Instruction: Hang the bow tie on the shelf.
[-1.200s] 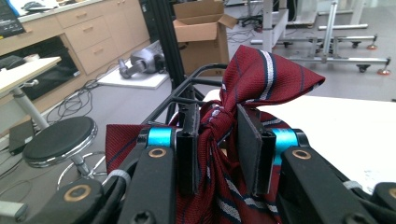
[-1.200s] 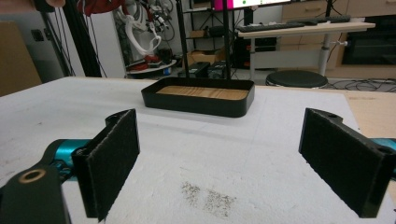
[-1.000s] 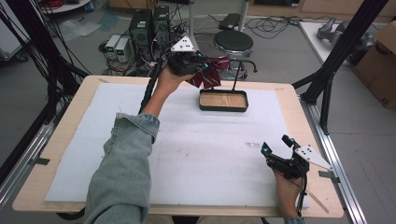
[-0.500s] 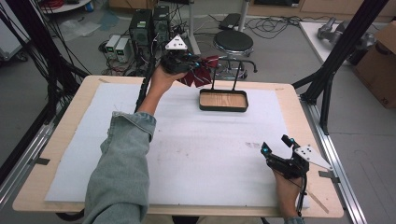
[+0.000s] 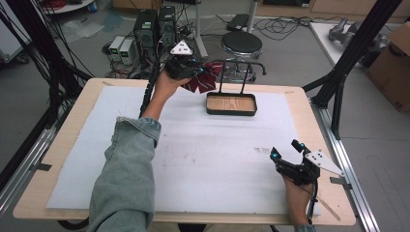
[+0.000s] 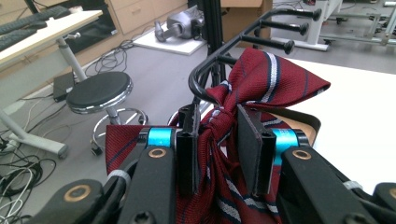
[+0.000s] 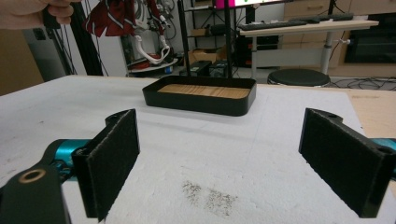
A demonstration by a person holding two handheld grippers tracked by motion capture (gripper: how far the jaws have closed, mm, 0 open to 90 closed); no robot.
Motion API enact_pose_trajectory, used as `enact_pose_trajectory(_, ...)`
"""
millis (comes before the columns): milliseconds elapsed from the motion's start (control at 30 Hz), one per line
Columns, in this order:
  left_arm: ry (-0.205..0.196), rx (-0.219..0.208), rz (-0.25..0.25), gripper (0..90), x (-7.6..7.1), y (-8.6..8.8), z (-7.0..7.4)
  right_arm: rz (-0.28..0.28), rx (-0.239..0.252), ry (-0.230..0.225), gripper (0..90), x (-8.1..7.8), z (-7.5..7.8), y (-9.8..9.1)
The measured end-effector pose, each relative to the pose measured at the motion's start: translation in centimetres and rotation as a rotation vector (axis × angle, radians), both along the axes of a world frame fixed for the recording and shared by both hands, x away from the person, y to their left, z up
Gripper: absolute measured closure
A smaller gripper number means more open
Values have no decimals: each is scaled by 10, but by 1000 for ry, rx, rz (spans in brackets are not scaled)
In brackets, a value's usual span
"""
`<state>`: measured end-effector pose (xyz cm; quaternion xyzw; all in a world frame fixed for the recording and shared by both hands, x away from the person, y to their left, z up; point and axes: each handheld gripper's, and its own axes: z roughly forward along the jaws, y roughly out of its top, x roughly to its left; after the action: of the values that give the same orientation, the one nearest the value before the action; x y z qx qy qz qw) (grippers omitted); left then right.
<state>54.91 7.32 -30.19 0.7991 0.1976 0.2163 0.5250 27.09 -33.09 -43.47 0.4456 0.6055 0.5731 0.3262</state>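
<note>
A dark red tie (image 6: 266,81) with blue and white stripes is bunched between the pads of my left gripper (image 6: 219,116), which is shut on it. The tie presses against the curved black bar of a wire rack (image 6: 275,44). In the high view the left gripper (image 5: 193,72) holds the tie (image 5: 205,81) just left of the rack's uprights, at the table's far edge. The rack stands in a black tray (image 5: 231,111) with a wooden floor. My right gripper (image 5: 285,149) rests open at the front right, and its jaws (image 7: 224,154) hold nothing.
The tray (image 7: 201,100) sits ahead of the right gripper across bare white foam board (image 5: 203,154). A round black stool (image 5: 241,44), computer boxes and cables lie behind the table. Black frame posts (image 5: 338,82) stand at the table's right.
The left hand has shifted a little beside the rack with the tie still in its grip. The right gripper has stayed where it was.
</note>
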Motion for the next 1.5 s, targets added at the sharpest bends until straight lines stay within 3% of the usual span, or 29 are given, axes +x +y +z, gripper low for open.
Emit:
enact_pose_trajectory(233,12,-7,-30,701,-4,1,-10,-1,-2,2,113,0,0,0)
enact_pose_trajectory(400,8,-57,-42,701,-7,3,-16,-2,-3,2,114,0,0,0)
enact_pose_trajectory(600,13,-64,-43,701,-6,6,-21,2,-1,3,113,1,0,1)
enact_pose_trajectory(767,38,-35,-28,701,-2,7,-29,2,-3,6,114,1,-1,0)
enact_pose_trajectory(900,36,-9,-25,701,0,1,-36,2,-3,7,114,1,-1,0)
enact_pose_trajectory(1067,-6,40,-9,700,-1,-14,-44,3,1,11,114,1,-1,0)
enact_pose_trajectory(1300,-53,25,11,695,0,-28,-54,5,3,12,114,1,-1,0)
enact_pose_trajectory(1500,-68,1,27,687,1,-33,-58,7,5,15,114,2,-1,0)
